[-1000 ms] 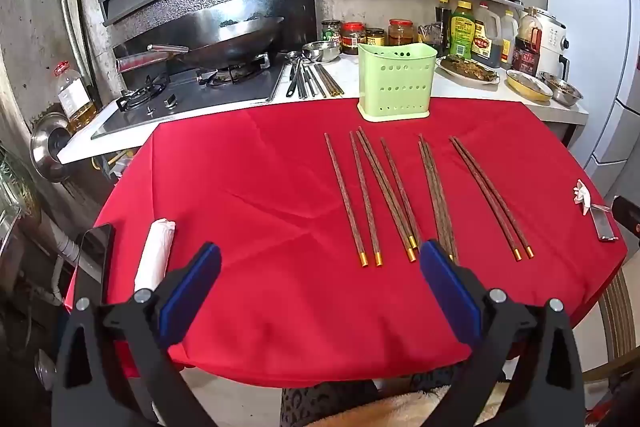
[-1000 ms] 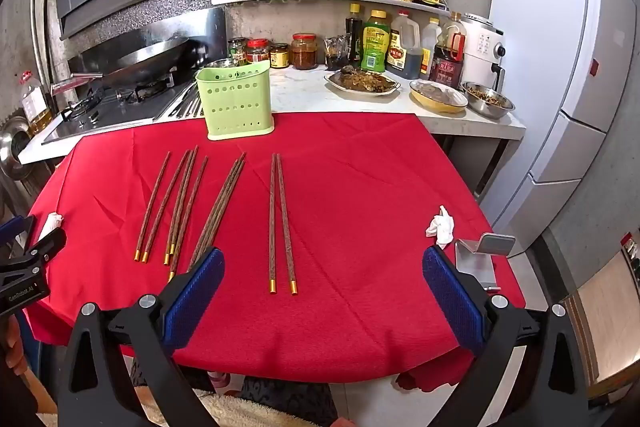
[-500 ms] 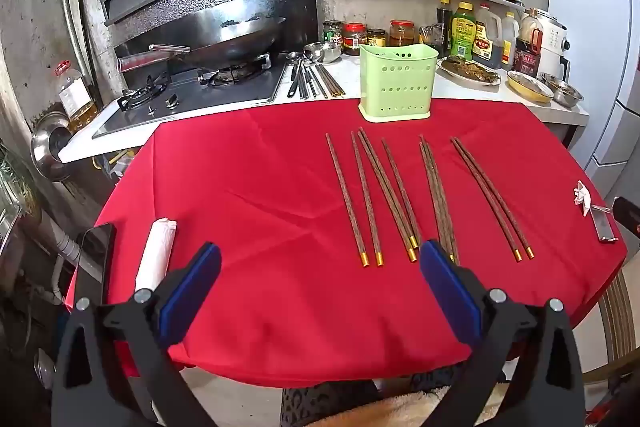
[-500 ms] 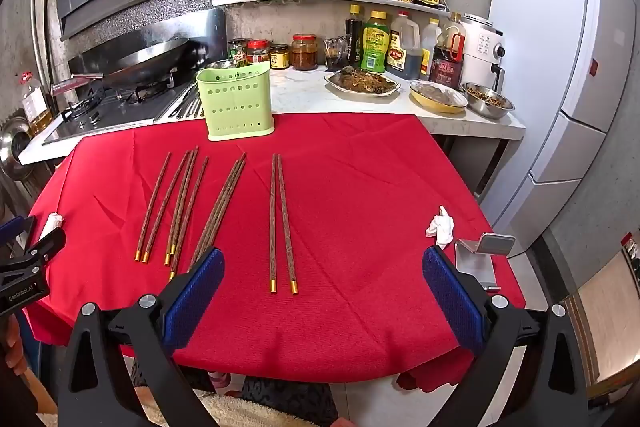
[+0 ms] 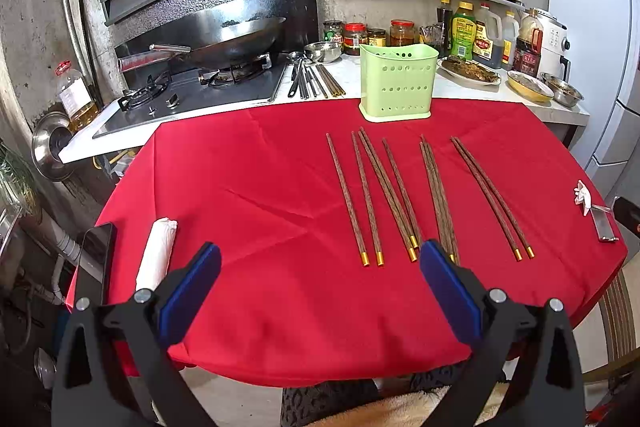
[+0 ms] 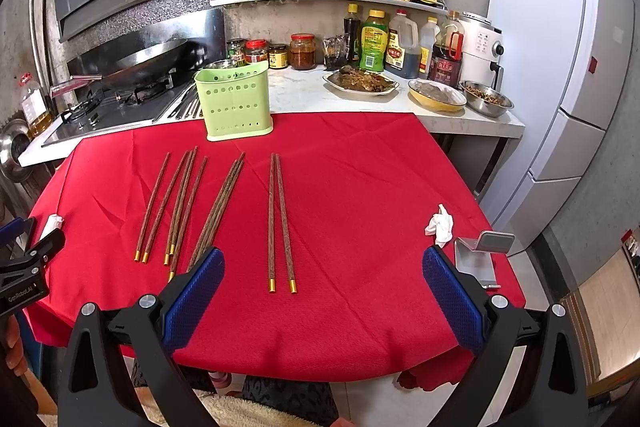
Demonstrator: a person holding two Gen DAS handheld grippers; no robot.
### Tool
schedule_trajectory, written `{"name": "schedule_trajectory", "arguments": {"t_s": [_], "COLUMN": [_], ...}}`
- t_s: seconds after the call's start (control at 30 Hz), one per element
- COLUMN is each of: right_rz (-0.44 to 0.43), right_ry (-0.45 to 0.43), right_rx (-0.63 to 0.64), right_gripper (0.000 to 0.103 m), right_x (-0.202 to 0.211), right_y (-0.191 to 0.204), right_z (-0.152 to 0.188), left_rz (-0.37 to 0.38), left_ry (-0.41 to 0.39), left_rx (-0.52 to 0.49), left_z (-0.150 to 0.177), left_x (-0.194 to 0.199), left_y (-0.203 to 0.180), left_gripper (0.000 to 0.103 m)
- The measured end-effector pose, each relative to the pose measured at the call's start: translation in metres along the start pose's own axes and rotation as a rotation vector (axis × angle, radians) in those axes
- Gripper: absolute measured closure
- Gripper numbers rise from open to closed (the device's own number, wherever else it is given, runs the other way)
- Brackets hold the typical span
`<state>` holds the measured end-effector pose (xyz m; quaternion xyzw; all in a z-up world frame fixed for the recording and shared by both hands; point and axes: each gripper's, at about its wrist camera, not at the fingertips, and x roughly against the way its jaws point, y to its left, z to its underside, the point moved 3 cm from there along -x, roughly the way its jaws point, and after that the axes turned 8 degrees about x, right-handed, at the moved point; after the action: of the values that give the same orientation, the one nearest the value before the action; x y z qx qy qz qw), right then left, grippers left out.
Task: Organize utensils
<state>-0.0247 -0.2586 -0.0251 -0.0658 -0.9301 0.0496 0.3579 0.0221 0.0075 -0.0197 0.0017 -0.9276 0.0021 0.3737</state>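
We hold both sets of fingers spread wide and empty above the near edge of the surface (image 5: 248, 195), which is draped in red cloth. The chopsticks (image 5: 400, 195) lie flat ahead of the left gripper (image 5: 320, 291), most of them beyond its right finger, gold tips toward us. From the right gripper (image 6: 324, 293), one tidy pair (image 6: 278, 223) sits just ahead between its fingers, and the rest fan out beyond its left finger. The green holder (image 6: 236, 105) stands upright past them all, at the far edge of the cloth, and seems empty, though we cannot see inside it.

Nothing is gathered yet, so the step in hand looks like the first pick. We would take the separate pair with the right gripper, closing across both sticks near the gold ends so they stay parallel, then tilt them upright before lowering into the holder. The sticks are thin and lie flat on soft cloth, so we should come down low and squarely, or one may roll away.
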Motion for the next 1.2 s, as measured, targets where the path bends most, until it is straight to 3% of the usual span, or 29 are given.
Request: {"name": "schedule_trajectory", "arguments": {"t_s": [1.2], "right_rz": [0.0], "right_ry": [-0.008], "right_rx": [0.002], "right_gripper": [0.006], "right_x": [0.0017], "right_y": [-0.0017], "right_z": [-0.0014], "left_rz": [-0.004], "left_ry": [-0.008], "left_rx": [-0.001], "left_z": [-0.0038], "left_x": [0.0039], "left_y": [0.0], "left_gripper": [0.006]}}
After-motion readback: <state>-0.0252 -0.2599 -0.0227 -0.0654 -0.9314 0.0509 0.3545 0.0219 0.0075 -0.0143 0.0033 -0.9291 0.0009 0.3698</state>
